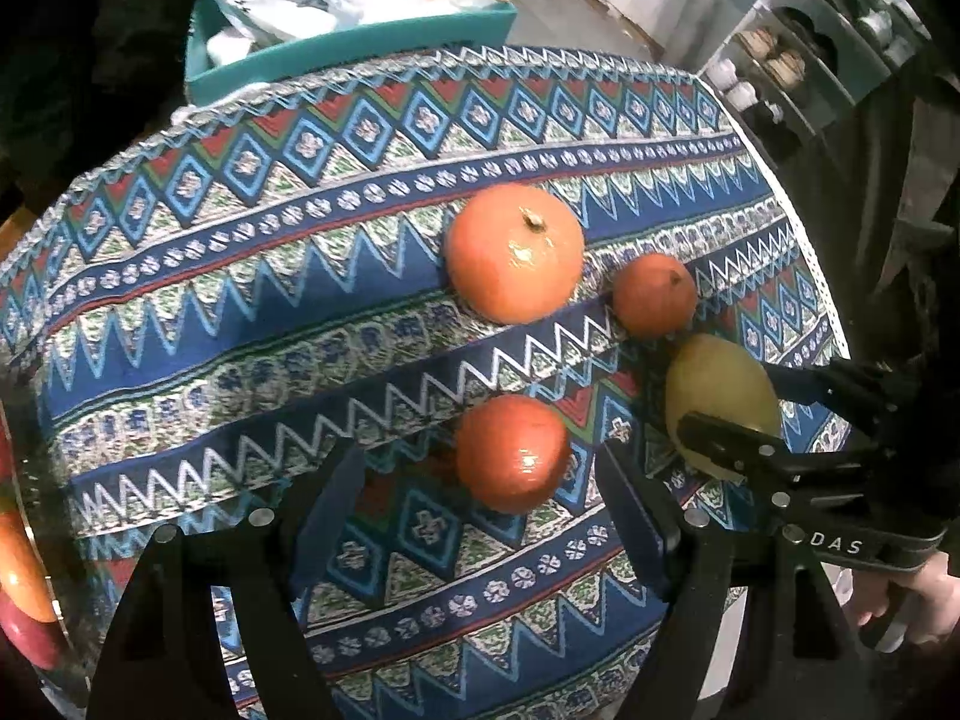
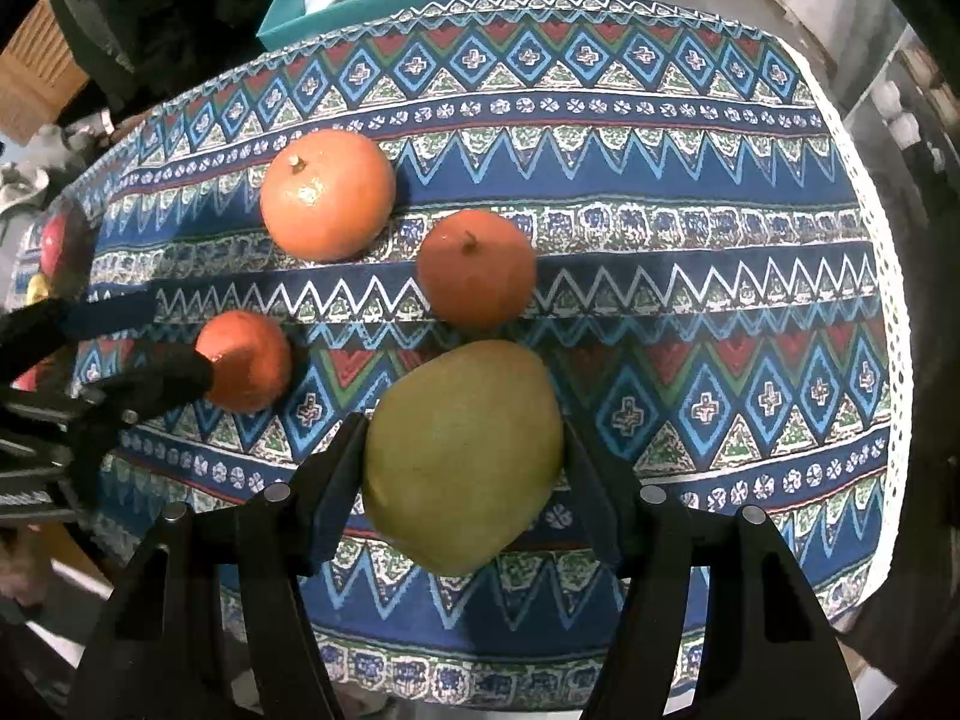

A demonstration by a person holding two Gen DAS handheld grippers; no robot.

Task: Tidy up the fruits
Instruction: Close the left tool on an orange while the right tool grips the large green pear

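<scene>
1. Left wrist view: the left gripper points down at the patterned tablecloth, jaws spread apart, and a small red-orange fruit sits between its fingers with clear gaps on both sides, so nothing is gripped.
2. Ahead of it lie a big orange and a smaller orange, just beside each other.
3. To its right, the right gripper clamps a yellow-green pear; white letters "DAS" show on its body.
4. Right wrist view: the pear fills the right gripper, both fingers pressed on its sides.
5. Beyond the table's far edge stands a teal box stuffed with plastic bags; shelving is off to the right.
</scene>
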